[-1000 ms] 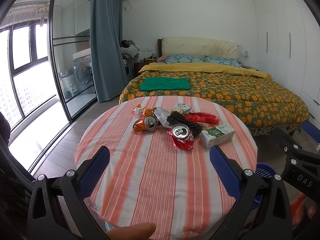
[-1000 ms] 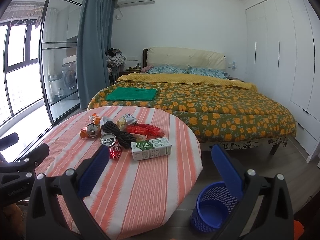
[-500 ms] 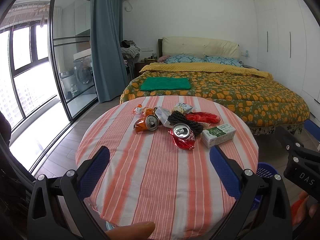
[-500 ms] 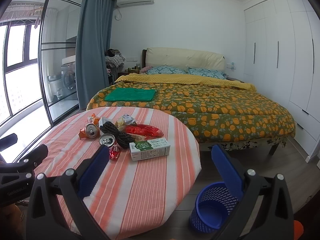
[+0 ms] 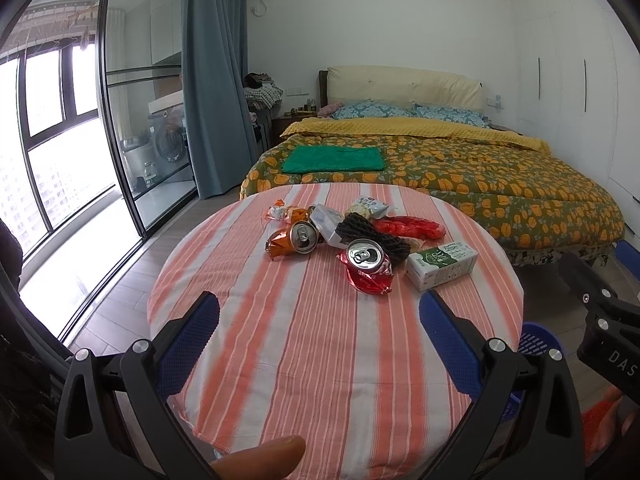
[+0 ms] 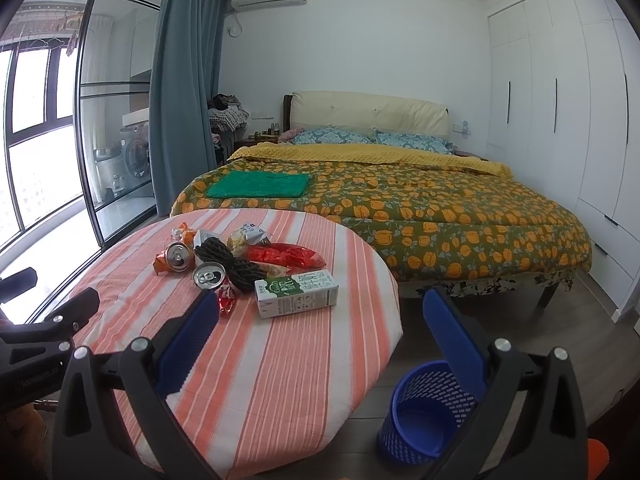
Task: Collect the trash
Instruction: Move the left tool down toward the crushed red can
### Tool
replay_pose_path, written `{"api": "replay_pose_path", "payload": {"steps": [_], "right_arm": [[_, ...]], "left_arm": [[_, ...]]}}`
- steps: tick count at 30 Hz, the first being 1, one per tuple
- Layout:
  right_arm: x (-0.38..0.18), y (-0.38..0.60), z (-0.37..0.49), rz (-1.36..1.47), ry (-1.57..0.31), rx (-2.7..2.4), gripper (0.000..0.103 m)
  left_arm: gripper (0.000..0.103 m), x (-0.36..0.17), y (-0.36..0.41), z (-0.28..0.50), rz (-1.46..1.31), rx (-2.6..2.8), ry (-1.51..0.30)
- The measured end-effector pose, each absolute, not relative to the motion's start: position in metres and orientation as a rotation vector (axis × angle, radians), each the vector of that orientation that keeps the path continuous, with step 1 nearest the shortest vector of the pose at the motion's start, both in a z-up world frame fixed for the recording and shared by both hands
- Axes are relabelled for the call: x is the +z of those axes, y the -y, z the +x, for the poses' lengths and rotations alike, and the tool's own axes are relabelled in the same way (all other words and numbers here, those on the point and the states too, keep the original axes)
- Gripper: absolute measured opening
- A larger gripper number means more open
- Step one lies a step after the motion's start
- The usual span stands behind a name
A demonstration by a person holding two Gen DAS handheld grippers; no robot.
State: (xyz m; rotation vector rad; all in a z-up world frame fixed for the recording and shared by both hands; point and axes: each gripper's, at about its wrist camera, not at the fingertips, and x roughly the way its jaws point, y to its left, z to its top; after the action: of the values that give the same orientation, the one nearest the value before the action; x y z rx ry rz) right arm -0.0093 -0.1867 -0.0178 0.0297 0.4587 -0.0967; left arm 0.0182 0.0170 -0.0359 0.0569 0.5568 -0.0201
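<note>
Nearest to the left wrist camera, a fingertip (image 5: 260, 458) is seen at the bottom edge. The left gripper (image 5: 319, 322) is held wide apart over the near part of the round table (image 5: 320, 360), and nothing is held between its blue pads (image 5: 188, 344). The right gripper (image 6: 320, 324) is spread wide too, with nothing in it. One of its blue pads is seen over the table edge and the other over the floor. In the left view, the letters "DAS" are printed on the black body of the other tool at the right edge.

A blue basket (image 6: 424, 412) is stood on the floor just beside the table, on the right. It looks bare inside.

The table is covered with a cloth of orange and white stripes. The trash is piled past the middle of it. A green and white carton (image 6: 296, 294) is laid on its side nearest the right gripper; its writing is too small to be read. A crushed red can (image 5: 366, 264) is set beside it, and a crushed orange can (image 5: 294, 238) is near it. A black net (image 5: 372, 236), a red wrapper (image 5: 412, 227) and small snack bags (image 5: 366, 207) are piled behind.

Farther back, a bed (image 6: 400, 200) with a pumpkin quilt is seen, and a folded green cloth (image 6: 260, 185) is laid on it.
</note>
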Motion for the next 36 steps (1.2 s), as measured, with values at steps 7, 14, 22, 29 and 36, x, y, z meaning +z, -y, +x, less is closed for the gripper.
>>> {"api": "replay_pose_path", "payload": {"steps": [7, 14, 22, 29, 36], "right_arm": [[-0.046, 0.193, 0.014, 0.042, -0.517, -0.092, 0.098], [-0.078, 0.201, 0.037, 0.062, -0.588, -0.095, 0.098], [-0.093, 0.208, 0.048, 0.081, -0.621, -0.097, 0.098], [-0.096, 0.215, 0.048, 0.095, -0.629, -0.103, 0.098], [-0.101, 0.214, 0.051, 0.09, -0.643, -0.101, 0.098]], "left_arm": [[0.099, -0.071, -0.029, 0.052, 0.096, -0.017, -0.689], [0.099, -0.126, -0.038, 0.091, 0.04, -0.043, -0.865], [0.099, -0.142, 0.014, 0.174, 0.047, -0.124, -0.922], [0.099, -0.168, 0.043, 0.236, 0.117, -0.075, -0.967], [0.099, -0.174, 0.039, 0.258, 0.087, -0.067, -0.984]]}}
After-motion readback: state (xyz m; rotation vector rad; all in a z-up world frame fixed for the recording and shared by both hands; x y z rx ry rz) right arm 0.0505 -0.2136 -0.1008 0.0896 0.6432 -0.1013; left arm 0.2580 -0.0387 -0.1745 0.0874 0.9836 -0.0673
